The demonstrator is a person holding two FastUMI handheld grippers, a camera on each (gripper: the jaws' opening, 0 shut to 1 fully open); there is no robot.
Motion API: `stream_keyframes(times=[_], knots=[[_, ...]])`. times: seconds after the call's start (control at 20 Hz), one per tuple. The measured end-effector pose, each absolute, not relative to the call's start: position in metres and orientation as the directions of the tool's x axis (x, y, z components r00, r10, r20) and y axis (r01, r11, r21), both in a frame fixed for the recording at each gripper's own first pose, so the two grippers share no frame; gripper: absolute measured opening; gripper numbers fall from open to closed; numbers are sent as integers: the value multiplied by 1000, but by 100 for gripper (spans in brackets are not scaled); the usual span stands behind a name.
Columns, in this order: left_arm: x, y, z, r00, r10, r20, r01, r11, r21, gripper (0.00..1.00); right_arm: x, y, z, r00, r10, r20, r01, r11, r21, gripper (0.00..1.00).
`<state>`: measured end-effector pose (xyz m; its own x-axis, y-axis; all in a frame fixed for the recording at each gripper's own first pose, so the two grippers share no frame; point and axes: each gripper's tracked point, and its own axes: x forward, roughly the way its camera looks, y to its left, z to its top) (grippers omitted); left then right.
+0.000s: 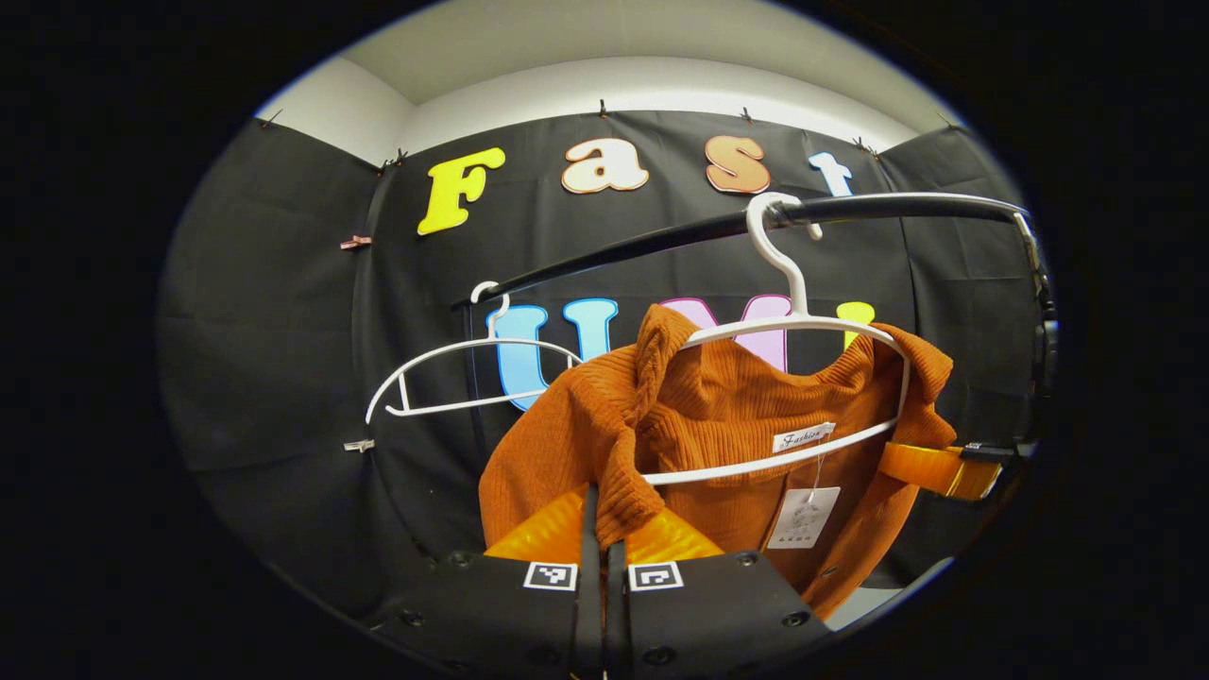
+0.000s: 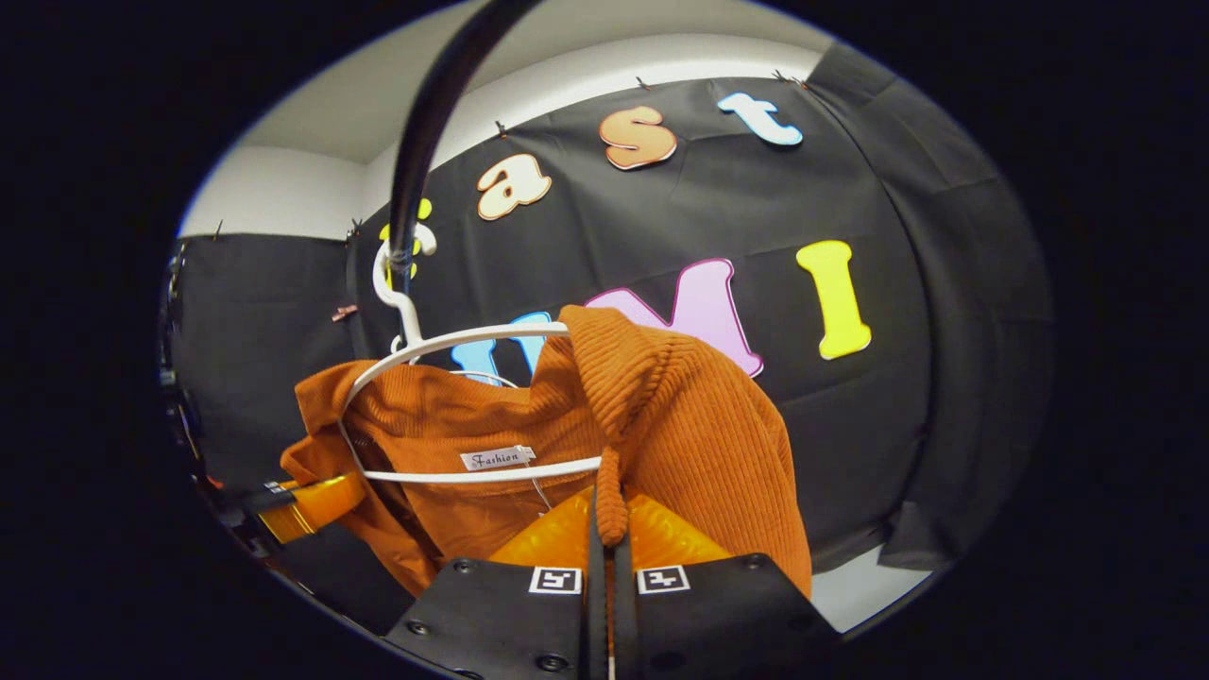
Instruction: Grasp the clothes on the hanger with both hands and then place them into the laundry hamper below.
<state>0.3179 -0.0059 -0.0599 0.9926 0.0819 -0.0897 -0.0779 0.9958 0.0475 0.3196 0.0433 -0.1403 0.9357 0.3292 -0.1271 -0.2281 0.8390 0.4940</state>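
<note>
sweater on hanger: both grippers seem pinched on its shoulders; next lift it off.

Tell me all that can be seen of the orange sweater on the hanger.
The orange sweater is a ribbed knit with a sewn neck label and a paper tag hanging below it. It hangs on a white hanger hooked over a dark rail. Its collar stands open. The left gripper is shut on a fold at one shoulder, and the right gripper is shut on a fold at the other.
</note>
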Motion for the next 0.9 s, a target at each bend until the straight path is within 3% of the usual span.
stream_keyframes(times=[0.15, 0.35, 0.45, 0.7, 0.9], knots=[[320, -3, -60, 991, 88, -98, -83, 995, 53, 6, 320, 31, -149, 925, 348, -155, -202, 793, 574, 7], [322, -2, -60, 991, 81, -108, -73, 994, 79, 6, 324, 1, -149, 939, 267, -217, -122, 848, 516, 7], [321, 1, -59, 990, 80, -114, -70, 994, 88, 6, 326, 1, -149, 925, 285, -250, -110, 832, 544, 7], [318, 6, -58, 982, 68, -176, -69, 998, 3, 5, 347, -21, -116, 932, 299, -205, -110, 774, 624, 4], [324, 23, -34, 983, 71, -167, -76, 997, -24, 5, 354, -43, -64, 957, 282, -76, -163, 732, 661, 4]])
